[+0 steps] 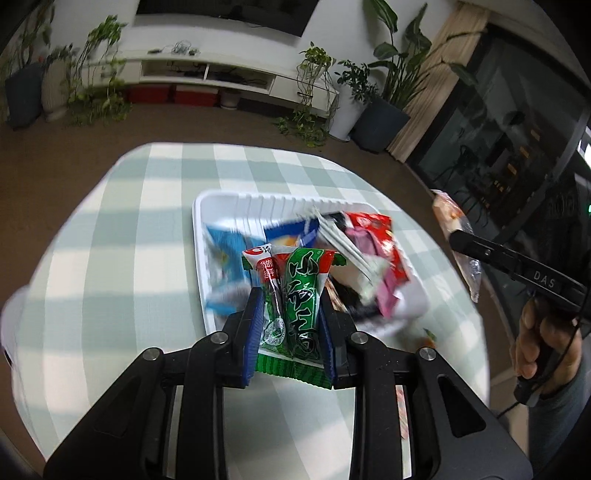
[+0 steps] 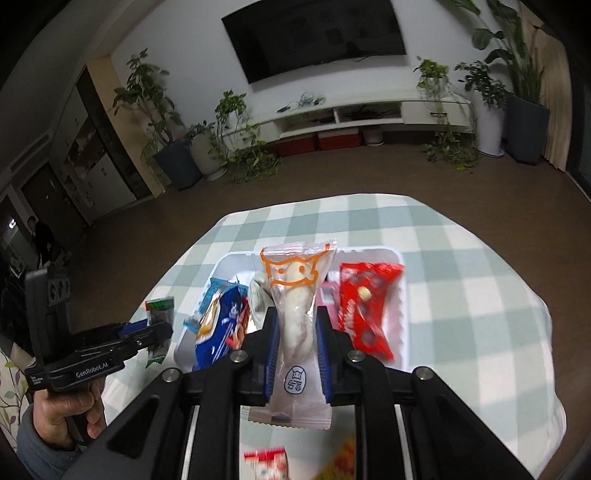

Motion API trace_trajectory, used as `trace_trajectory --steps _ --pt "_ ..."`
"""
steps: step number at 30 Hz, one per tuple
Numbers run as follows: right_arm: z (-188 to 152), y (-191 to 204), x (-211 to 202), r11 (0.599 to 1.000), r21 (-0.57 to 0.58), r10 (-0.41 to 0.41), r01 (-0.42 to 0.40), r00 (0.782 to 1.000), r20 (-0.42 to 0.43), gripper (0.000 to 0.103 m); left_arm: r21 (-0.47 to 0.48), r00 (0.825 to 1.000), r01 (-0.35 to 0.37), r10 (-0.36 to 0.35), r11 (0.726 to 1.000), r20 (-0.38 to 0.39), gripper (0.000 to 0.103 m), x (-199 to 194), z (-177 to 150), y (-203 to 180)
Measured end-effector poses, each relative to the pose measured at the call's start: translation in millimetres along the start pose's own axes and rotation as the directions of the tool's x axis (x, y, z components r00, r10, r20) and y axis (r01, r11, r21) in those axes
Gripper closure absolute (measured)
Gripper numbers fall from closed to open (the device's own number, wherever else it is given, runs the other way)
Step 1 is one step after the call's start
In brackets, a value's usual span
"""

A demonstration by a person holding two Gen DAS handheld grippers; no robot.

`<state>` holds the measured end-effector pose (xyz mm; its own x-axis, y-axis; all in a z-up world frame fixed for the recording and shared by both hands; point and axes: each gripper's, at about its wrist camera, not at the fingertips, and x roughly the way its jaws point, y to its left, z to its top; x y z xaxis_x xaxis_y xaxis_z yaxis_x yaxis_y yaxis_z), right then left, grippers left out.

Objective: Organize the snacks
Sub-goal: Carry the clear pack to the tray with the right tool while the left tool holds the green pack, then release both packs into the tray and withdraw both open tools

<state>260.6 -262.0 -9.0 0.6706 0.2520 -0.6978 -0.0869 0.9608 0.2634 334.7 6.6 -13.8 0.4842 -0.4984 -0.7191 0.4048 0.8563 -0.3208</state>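
— What do your fingers hold?

— My left fingers [image 1: 291, 310] are clamped on a green crinkly plastic snack packet [image 1: 295, 299]; my right fingers [image 2: 295, 350] pinch a clear plastic pouch with an orange drawing [image 2: 297, 306], upright.

— And beyond them?

— Both packets hang above a white ribbed plastic tray [image 1: 236, 203] of blue, red and pink wrappers, on the table [image 1: 110, 229] under its pale green checked cloth.

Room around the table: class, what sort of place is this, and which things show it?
Most likely a home living room: a wall-mounted TV, a low white media cabinet beneath it, and potted plants along the wall.
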Motion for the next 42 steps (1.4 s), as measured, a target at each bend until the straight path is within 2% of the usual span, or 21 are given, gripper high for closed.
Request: trace_trajectory --steps 4,7,11,17,27,36,42 --pt "8.7 6.9 34.9 1.0 -0.026 -0.001 0.0 0.999 -0.043 0.083 0.032 0.999 -0.035 0.034 0.999 0.023 0.078 12.6 22.8 -1.6" --pt "12.1 10.1 56.5 0.999 -0.04 -0.011 0.009 0.998 -0.065 0.083 0.055 0.998 -0.068 0.068 0.996 0.002 0.078 30.7 35.0 -1.7" --pt "12.6 8.9 79.2 0.999 -0.045 -0.034 0.03 0.995 -0.092 0.083 0.066 0.995 -0.084 0.087 0.994 -0.044 0.078 56.7 31.6 -1.3" --pt "9.3 9.5 99.6 0.996 -0.075 -0.063 0.054 0.991 -0.117 0.082 0.069 0.993 -0.086 0.091 0.994 -0.072 0.077 82.6 21.3 -0.7" --pt "0.7 5.6 118.3 0.995 -0.072 -0.071 0.062 0.99 -0.122 0.081 0.086 0.994 -0.095 0.099 0.992 -0.048 0.075 101.8 18.4 -1.7" --pt "-1.2 10.3 110.1 0.995 -0.078 -0.072 0.062 0.99 -0.123 0.076 0.103 0.992 -0.112 0.117 0.988 -0.043 0.071 98.8 19.1 -7.1" --pt "-3.4 10.7 101.1 0.995 -0.074 -0.068 0.06 0.991 -0.113 0.072 0.109 0.992 -0.122 0.125 0.987 -0.023 0.055 90.6 18.9 -12.9"
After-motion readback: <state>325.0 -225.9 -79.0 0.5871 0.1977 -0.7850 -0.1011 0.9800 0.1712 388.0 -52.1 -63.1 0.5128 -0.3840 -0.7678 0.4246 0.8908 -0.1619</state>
